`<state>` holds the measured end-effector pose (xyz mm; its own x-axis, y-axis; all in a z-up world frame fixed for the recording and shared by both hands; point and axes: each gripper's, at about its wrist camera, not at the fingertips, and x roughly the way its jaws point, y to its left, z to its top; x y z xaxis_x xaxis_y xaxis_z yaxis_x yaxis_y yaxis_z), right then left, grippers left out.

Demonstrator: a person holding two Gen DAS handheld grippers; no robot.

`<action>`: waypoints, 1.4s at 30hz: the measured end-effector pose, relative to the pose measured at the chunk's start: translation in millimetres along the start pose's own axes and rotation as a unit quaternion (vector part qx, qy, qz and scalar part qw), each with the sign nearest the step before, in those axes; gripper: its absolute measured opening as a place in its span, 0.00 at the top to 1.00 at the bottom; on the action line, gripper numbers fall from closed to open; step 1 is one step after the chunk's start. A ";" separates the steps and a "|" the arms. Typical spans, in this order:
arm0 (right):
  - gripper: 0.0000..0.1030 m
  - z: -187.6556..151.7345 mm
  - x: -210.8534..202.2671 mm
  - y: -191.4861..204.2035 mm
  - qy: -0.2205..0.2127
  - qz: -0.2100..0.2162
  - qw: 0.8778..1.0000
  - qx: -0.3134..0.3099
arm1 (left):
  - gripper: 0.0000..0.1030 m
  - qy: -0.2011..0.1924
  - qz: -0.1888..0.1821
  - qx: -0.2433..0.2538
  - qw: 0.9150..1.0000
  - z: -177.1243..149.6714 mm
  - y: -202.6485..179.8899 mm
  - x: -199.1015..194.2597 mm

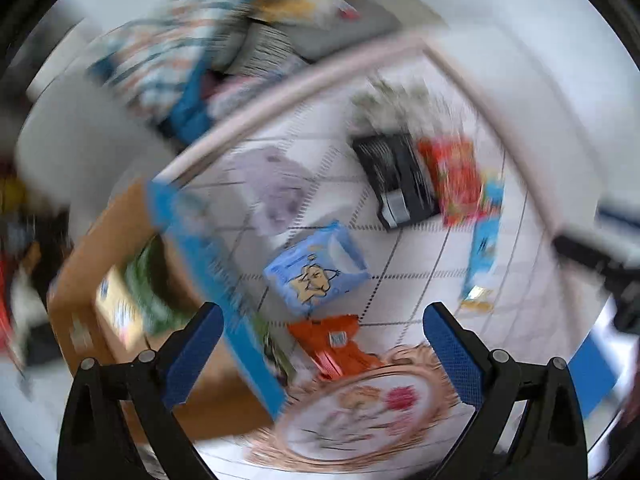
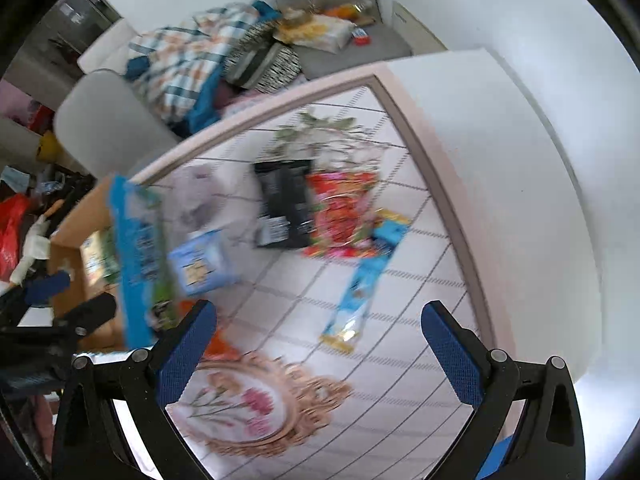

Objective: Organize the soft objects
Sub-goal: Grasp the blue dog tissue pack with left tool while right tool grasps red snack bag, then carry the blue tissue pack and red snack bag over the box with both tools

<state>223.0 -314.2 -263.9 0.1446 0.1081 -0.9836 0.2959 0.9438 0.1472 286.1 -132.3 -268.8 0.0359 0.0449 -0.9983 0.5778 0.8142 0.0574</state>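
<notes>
Both views are motion-blurred. Soft packs lie on a white checked tablecloth [image 1: 400, 248]: a light-blue tissue pack [image 1: 316, 268], an orange pack [image 1: 336, 340], a black pouch [image 1: 400, 180], a red snack bag [image 1: 456, 176] and a long blue packet [image 1: 484, 248]. My left gripper [image 1: 322, 356] is open and empty above the orange pack. My right gripper [image 2: 318, 354] is open and empty over the cloth [image 2: 400, 288]; the tissue pack [image 2: 204, 260], black pouch [image 2: 284, 204], red bag [image 2: 344, 208] and blue packet [image 2: 364, 280] lie ahead of it.
A cardboard box [image 1: 100, 280] with a blue flap [image 1: 208, 264] stands at the table's left, also in the right wrist view [image 2: 80, 248]. A round floral mat [image 2: 248, 400] lies near the front. A sofa [image 2: 112, 120] with a checked blanket [image 2: 188, 52] is behind.
</notes>
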 end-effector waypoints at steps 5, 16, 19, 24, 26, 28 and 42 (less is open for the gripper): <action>0.00 25.7 46.9 -13.0 0.044 -0.013 0.999 -0.027 | 0.01 0.105 0.066 0.140 0.982 15.1 -22.4 75.1; 0.00 53.2 120.5 -17.3 0.098 0.011 0.995 -0.009 | 0.03 0.184 0.112 0.170 0.962 17.5 -22.5 160.8; 0.00 62.5 138.5 -15.9 0.107 0.021 0.994 -0.001 | 0.16 0.181 0.061 0.101 0.976 24.9 -11.7 156.9; 0.20 72.8 168.9 -12.3 0.124 0.023 0.992 0.012 | 0.16 0.170 -0.082 -0.079 0.979 34.4 16.5 146.7; 0.28 72.4 177.5 -11.0 0.133 0.018 0.991 0.011 | 0.16 0.170 -0.121 -0.126 0.970 33.6 25.1 147.9; 0.36 70.7 183.5 -12.7 0.141 0.016 0.990 0.014 | 0.16 0.170 -0.140 -0.150 0.964 31.9 29.9 149.0; 0.47 63.5 185.3 -14.7 0.143 -0.017 0.990 -0.002 | 0.40 0.145 -0.018 -0.012 0.989 12.9 -37.1 158.2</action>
<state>305.5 -327.9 -441.7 -0.1385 0.1598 -0.9774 0.2931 0.9493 0.1137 280.9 -162.8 -428.8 -0.2220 0.1773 -0.9588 0.5545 0.8318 0.0254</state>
